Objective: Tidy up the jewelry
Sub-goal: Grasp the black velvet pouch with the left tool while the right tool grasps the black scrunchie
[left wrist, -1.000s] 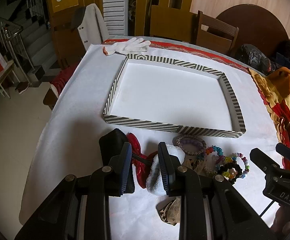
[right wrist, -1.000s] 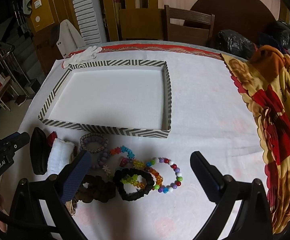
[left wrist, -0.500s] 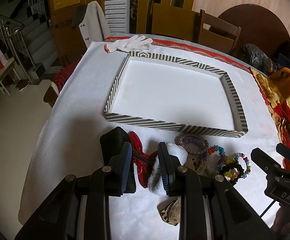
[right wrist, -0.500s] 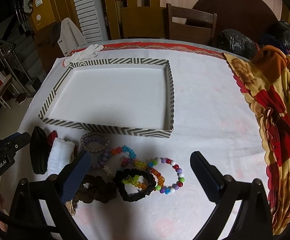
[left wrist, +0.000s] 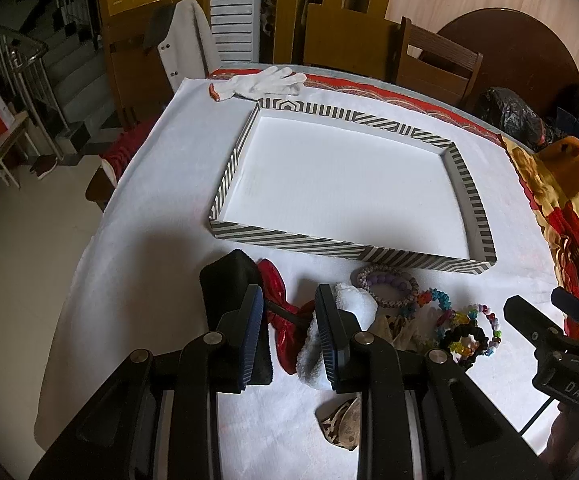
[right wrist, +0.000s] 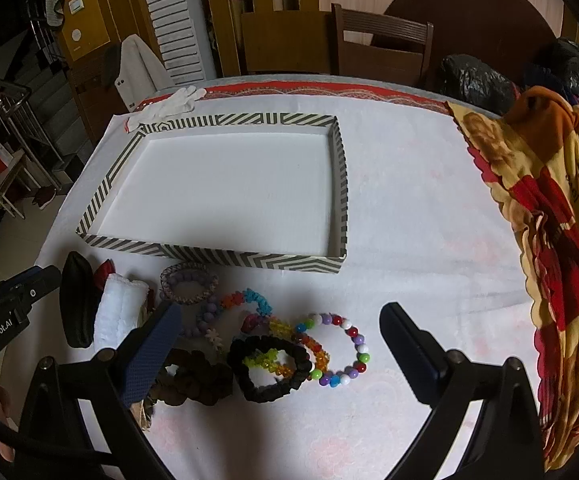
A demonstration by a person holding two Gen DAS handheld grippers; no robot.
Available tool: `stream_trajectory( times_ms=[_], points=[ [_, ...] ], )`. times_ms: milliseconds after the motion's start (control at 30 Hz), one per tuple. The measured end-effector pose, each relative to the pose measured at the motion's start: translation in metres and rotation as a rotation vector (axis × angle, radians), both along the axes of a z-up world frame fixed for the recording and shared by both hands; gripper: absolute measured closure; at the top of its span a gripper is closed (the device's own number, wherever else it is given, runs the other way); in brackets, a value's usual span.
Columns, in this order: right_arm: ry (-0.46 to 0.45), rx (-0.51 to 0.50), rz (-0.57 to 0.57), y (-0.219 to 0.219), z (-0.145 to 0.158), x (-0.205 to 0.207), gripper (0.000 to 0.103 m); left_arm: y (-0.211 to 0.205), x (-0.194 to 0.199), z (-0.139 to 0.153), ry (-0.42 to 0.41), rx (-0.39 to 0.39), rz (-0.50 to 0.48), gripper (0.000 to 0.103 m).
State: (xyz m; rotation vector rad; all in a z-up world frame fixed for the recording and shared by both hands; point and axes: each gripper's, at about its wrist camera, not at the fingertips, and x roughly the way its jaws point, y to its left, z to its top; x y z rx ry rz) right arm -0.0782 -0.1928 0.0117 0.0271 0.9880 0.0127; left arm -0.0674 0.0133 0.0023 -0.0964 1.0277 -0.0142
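Counter [right wrist: 409, 208] in a white cloth, pretty loaded up

A striped tray [right wrist: 249, 261] sits in the middle, with a white glove [right wrist: 167, 106] just beyond its far left corner. In front of the tray there's a heap (some pieces overlapping): beaded bracelets [right wrist: 335, 348], a black scrunchie [right wrist: 271, 372], a brown scrunchie [right wrist: 193, 378], a white fluffy piece [right wrist: 117, 312], a red bow [left wrist: 277, 300] and a black pouch [left wrist: 229, 280]. A patterned blanket [right wrist: 549, 240] covers the right edge.

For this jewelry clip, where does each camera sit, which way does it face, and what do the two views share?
Left wrist: on the left tongs, angled down at the striped tray; own open fingers frame a red bow.
Right wrist: on the right tongs, angled down at the bracelets; wide-open fingers flank a black scrunchie.
Shared: tray, white glove, bracelets, each other's tongs.
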Motion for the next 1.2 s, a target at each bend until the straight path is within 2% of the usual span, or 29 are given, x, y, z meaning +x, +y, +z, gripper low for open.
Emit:
stream_trajectory(
  times_ms=[300, 600, 800, 933, 1000, 1100, 1200],
  points=[
    [0.007, -0.003, 0.002, -0.006, -0.001, 0.000, 0.002, 0.030, 0.004, 0.001, 0.022, -0.030, 0.025, 0.086],
    [0.042, 0.033, 0.002, -0.030, -0.010, 0.004, 0.002, 0.077, 0.012, -0.003, 0.072, -0.131, 0.069, 0.086],
    [0.056, 0.050, -0.025, -0.052, -0.015, 0.006, 0.002, 0.072, 0.008, -0.025, 0.135, -0.201, 0.030, 0.086],
    [0.083, 0.108, -0.009, -0.065, -0.019, 0.004, 0.002, 0.061, 0.008, -0.035, 0.152, -0.235, -0.017, 0.086],
    [0.095, 0.126, 0.016, -0.067, -0.023, 0.002, 0.005, 0.060, 0.011, -0.041, 0.167, -0.238, -0.016, 0.085],
    [0.131, 0.120, 0.056, -0.066, -0.032, 0.003, 0.019, 0.062, 0.015, -0.050, 0.193, -0.280, -0.006, 0.081],
    [0.164, 0.135, 0.086, -0.061, -0.039, 0.003, 0.022, 0.058, 0.019, -0.057, 0.214, -0.279, -0.006, 0.079]
  ],
)
